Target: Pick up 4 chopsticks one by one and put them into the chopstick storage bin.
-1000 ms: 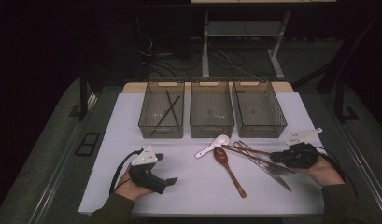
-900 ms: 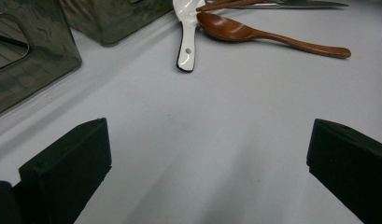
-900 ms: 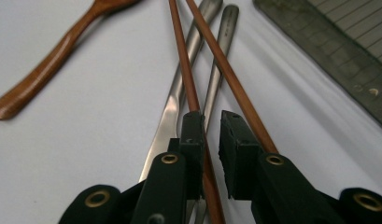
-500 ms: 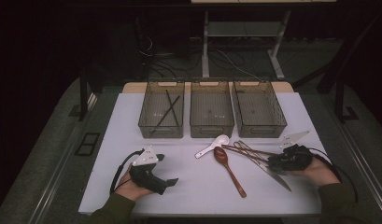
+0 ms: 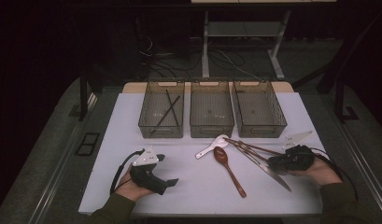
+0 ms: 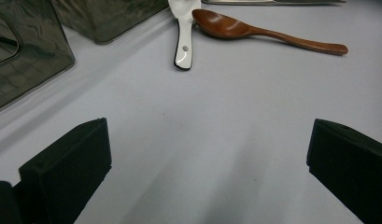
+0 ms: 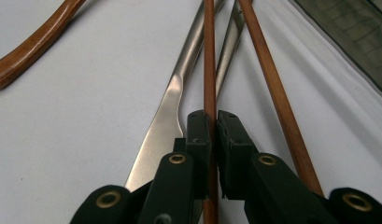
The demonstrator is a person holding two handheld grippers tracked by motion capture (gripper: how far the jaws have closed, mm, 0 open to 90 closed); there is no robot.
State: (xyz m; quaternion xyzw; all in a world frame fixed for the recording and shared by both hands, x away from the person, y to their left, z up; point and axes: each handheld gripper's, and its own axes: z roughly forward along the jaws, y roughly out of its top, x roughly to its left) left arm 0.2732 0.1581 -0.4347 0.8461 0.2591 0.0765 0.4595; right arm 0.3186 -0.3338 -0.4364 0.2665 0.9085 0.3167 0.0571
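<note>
Now the right gripper pinches one of two wooden chopsticks, while the left gripper gapes beside three bins.

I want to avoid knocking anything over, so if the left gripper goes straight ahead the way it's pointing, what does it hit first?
The left gripper, jaws wide open, has bare table ahead, then probably the white spoon, with the wooden spoon just beside it. Depth is hard to judge.
</note>
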